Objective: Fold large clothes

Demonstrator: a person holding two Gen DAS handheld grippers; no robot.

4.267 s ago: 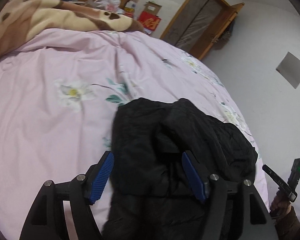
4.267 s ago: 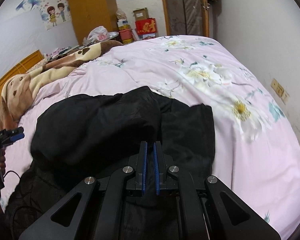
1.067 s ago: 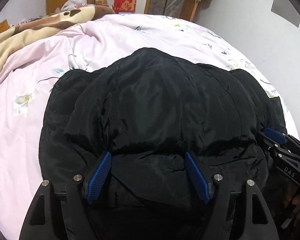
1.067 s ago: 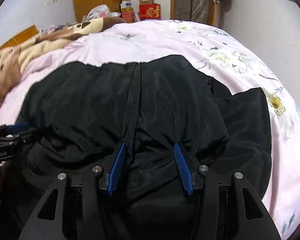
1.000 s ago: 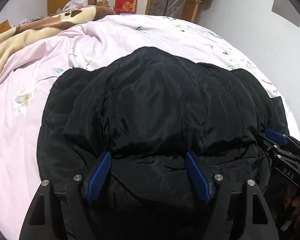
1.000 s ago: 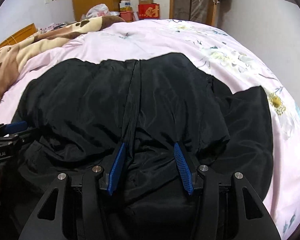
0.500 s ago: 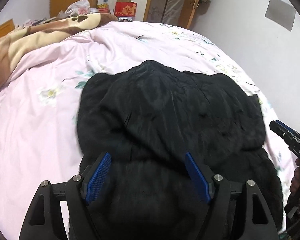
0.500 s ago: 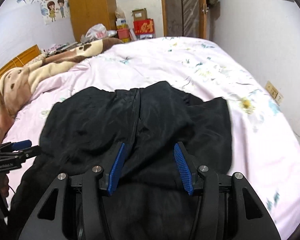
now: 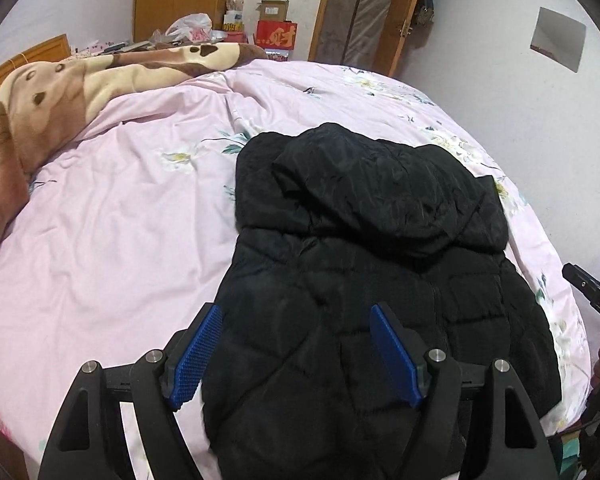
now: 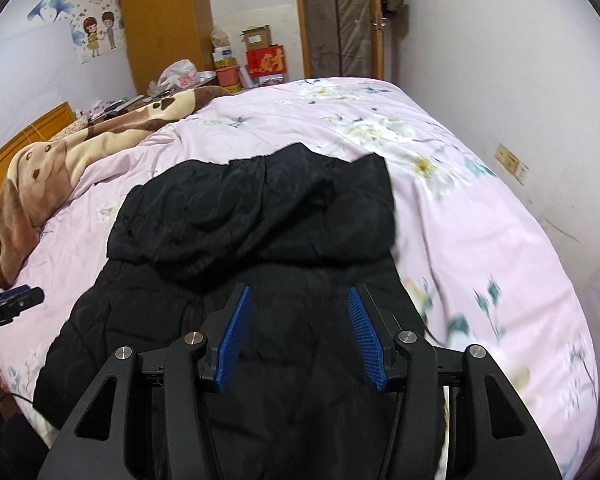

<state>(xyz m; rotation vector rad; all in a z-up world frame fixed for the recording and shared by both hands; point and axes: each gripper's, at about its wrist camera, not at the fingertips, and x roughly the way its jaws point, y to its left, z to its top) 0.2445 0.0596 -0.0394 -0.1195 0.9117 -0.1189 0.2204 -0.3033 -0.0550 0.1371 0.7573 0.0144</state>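
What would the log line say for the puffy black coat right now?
left gripper: open, empty | right gripper: open, empty | black quilted padded coat: lying on pink floral bedspread

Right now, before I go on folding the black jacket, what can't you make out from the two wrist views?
- Black jacket: its near hem is cut off at the bottom of both views, behind the left tongs and right tongs.
- Its sleeves: no separate sleeve is visible in either view.
- Pink floral quilt: motion blur smears its right side in the right wrist view.
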